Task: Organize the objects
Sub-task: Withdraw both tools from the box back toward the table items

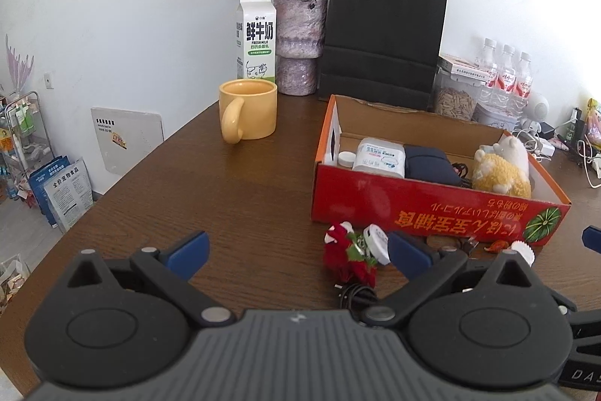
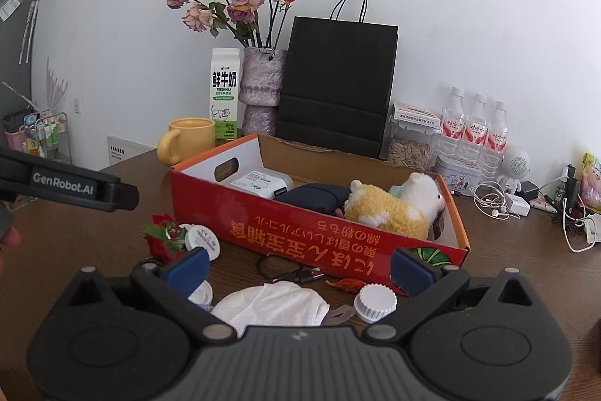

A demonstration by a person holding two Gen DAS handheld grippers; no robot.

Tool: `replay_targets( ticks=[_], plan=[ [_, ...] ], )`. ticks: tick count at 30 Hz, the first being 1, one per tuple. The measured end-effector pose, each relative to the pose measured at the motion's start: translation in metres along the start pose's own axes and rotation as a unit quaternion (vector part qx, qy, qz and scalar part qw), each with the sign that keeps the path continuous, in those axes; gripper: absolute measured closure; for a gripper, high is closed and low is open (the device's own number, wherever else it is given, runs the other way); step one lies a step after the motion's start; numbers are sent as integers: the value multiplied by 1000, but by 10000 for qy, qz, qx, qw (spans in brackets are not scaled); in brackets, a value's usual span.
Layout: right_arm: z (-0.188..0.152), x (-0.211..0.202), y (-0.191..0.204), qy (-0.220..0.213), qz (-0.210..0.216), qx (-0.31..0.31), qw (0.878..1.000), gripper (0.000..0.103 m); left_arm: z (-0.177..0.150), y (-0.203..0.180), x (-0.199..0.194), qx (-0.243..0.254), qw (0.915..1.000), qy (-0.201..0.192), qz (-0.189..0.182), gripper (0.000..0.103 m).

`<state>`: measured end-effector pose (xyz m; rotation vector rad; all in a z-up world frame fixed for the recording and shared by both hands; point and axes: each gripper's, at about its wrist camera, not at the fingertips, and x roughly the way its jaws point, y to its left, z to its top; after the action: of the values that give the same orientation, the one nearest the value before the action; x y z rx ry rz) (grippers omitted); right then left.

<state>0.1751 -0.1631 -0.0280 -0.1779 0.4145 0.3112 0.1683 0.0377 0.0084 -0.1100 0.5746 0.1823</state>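
Nearest the lens, the right gripper (image 2: 298,267) hangs with its blue-padded jaws spread wide and empty over a scatter of loose items on the dark wooden table (image 1: 233,175). Between those jaws lies a crumpled white cloth (image 2: 272,303), with a ribbed white screw cap (image 2: 376,301) at about four o'clock from it and a black charging cable (image 2: 291,273) just beyond at twelve. A small orange-brown leaf-like scrap (image 2: 347,284) sits beside the cap. At ten o'clock from the cloth rest a round white lidded container (image 2: 203,238) and a red artificial flower sprig with green leaves (image 2: 163,237), touching each other. The left gripper (image 1: 298,252) is likewise released, holding nothing, with the sprig and white container just ahead at one o'clock.

Farther back, the shallow red cardboard box with yellow lettering (image 2: 315,243) already holds a white wipes packet (image 2: 263,183), a dark navy pouch (image 2: 315,198) and a yellow-and-white plush alpaca (image 2: 394,205); a small white bottle (image 1: 345,158) shows in its corner from the left view.

Judged from this layout, sorting is roughly half done: several pieces are boxed, while the cloth, cap, cable, container and sprig remain outside, none yet gripped.
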Motion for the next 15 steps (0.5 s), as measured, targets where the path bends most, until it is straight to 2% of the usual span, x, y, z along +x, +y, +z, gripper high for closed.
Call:
replay_targets(
  ticks=[9, 15],
  plan=[
    [-19, 0, 11, 316, 29, -10, 9995, 0, -28, 11, 2, 75, 9995, 293, -15, 0],
    [-29, 14, 15, 614, 29, -22, 9981, 0, -35, 15, 11, 94, 9989, 448, -36, 0]
  ],
)
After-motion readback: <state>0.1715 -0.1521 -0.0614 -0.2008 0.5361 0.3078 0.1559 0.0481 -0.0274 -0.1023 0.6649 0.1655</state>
